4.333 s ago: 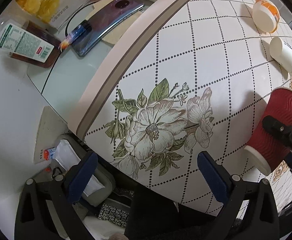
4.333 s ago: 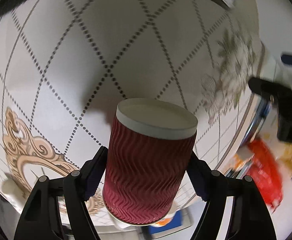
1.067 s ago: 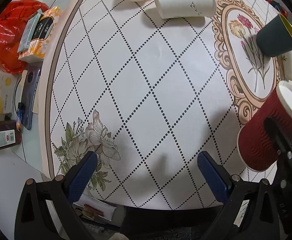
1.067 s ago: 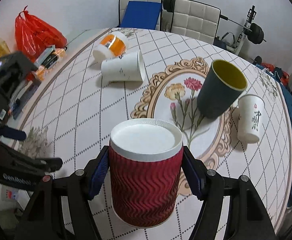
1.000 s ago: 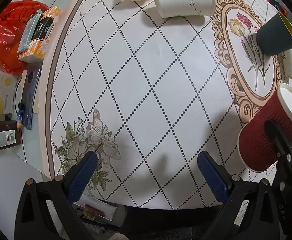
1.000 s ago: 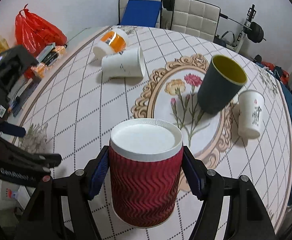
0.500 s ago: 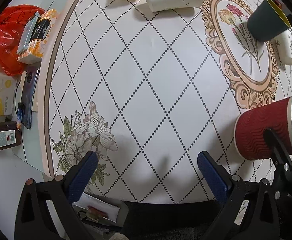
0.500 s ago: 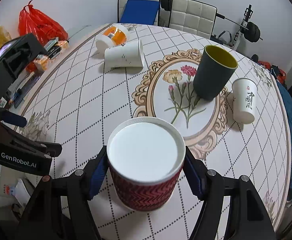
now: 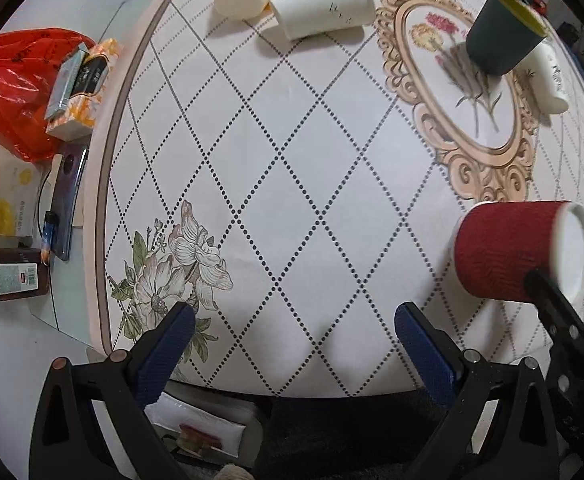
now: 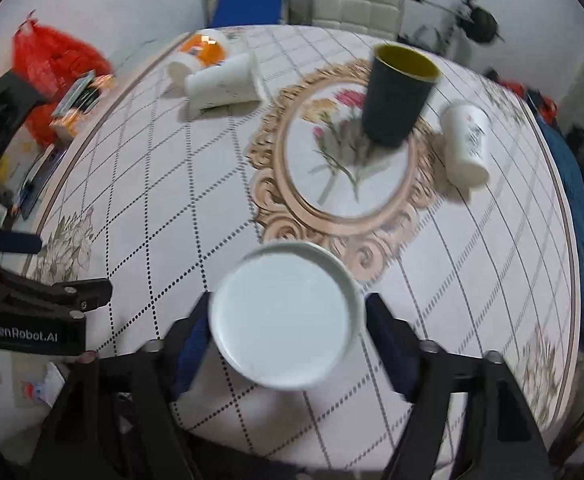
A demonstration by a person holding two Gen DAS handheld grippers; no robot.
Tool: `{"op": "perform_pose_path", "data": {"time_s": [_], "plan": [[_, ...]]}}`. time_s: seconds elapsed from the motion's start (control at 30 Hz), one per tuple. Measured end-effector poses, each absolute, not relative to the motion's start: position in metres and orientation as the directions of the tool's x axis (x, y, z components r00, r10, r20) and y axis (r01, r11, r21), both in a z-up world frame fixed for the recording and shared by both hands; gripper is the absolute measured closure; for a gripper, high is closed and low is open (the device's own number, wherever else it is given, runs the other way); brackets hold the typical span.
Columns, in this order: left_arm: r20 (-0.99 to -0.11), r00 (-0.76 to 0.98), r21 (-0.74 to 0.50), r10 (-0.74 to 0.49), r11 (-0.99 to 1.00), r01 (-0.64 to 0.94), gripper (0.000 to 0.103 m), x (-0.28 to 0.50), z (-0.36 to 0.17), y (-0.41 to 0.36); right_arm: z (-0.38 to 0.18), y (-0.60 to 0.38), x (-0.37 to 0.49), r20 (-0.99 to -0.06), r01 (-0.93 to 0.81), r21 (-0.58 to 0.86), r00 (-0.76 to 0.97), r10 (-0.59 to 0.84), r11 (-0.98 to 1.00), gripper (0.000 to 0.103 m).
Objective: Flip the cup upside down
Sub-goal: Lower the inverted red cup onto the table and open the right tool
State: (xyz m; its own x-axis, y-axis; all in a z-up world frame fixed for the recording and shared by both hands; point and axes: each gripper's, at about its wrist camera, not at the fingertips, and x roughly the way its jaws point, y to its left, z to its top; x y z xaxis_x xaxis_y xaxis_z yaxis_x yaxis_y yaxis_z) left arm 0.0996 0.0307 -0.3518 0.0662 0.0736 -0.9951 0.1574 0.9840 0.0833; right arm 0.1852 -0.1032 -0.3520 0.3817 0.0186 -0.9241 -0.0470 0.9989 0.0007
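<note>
The red ripple paper cup (image 10: 286, 314) stands mouth-down on the bench (image 10: 152, 184), white base up, axis upright — directly between the right gripper (image 10: 288, 344) fingers, which are opening off it. The left gripper (image 9: 292, 340), empty and spread, hangs beside it.

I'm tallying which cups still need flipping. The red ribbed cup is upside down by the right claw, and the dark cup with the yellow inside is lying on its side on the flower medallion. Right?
Not quite. The dark cup stands upright on the flower medallion, its open yellow mouth facing up, as the right wrist view shows. The red ribbed cup is indeed upside down by the right claw.
</note>
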Motion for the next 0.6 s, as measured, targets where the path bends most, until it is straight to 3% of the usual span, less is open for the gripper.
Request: {"op": "perform_pose_path", "data": {"time_s": [0.2,0.6], "plan": [[-0.991,0.116,0.09,0.071,0.983,0.162,0.001,0.086,-0.329,0.025,-0.329,-0.125,0.172,-0.928,0.055,0.053,0.372,0.028,0.997,0.008],[-0.967,0.252,0.064,0.026,0.987,0.147,0.001,0.037,-0.245,-0.002,-0.253,-0.161,0.115,-0.915,0.163,-0.011,0.397,-0.076,0.987,0.006]]}}
